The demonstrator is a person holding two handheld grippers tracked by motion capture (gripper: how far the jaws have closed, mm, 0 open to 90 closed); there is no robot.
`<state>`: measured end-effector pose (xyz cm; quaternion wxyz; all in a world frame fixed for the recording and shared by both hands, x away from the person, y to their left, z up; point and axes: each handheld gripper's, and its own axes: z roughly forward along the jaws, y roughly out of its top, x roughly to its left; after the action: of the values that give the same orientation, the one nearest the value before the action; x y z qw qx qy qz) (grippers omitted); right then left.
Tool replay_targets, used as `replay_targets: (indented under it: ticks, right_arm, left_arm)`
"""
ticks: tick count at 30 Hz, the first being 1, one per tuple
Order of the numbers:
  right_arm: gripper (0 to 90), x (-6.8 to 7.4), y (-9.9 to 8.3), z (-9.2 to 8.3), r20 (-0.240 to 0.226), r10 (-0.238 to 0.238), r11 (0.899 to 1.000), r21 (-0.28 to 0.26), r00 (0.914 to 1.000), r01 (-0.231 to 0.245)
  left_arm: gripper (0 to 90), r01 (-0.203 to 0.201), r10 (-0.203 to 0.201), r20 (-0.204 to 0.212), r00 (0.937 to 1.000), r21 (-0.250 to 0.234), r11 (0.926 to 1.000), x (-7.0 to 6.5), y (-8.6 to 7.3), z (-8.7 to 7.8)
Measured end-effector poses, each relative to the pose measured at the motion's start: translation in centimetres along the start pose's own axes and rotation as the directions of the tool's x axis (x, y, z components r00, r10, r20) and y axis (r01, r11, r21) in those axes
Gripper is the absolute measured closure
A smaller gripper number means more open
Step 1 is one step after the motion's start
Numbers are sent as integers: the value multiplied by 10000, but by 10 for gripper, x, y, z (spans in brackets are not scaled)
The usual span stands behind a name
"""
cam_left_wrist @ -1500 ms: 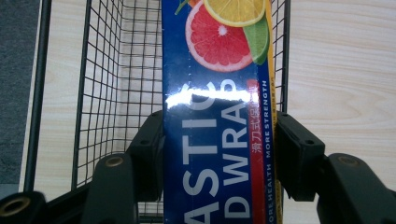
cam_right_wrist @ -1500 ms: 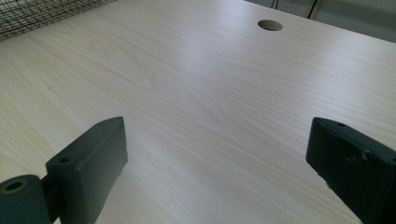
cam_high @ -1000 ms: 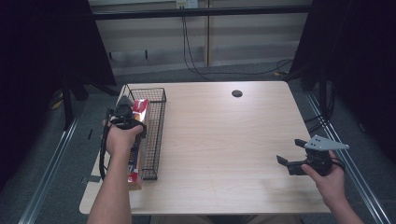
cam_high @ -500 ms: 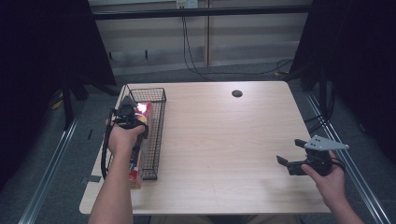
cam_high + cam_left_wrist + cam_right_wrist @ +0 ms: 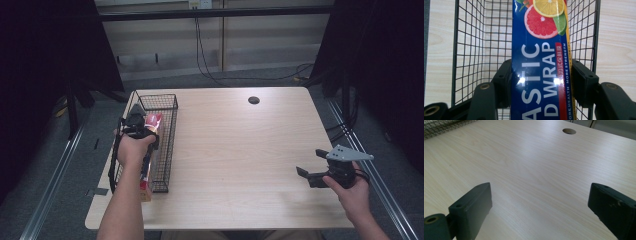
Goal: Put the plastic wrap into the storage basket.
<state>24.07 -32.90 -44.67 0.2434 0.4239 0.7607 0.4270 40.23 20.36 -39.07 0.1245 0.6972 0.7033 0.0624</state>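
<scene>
Gripping the plastic wrap box by its long sides, the left gripper has carried it slightly farther along inside the wire basket, suggesting placement is near, while the right gripper idles, jaws apart.

Wooden table bears a wire basket.

The high view looks forward and down over the whole table; the left gripper view peers close down into the wire basket; the right gripper view skims low across the table toward its round hole, shared with the high view.
</scene>
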Motion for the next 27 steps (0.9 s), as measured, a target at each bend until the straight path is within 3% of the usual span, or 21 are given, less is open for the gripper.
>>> replay_targets:
  ticks: [8,27]
  right_arm:
    - [47,0,0,0,17,7,10000,20,10000,-7]
    - [47,1,0,0,-32,-31,10000,3,10000,31]
  left_arm:
    - [430,201,-201,18,9998,-5,9998,1,0,4]
    - [426,168,-168,-63,9998,10,9999,1,0,5]
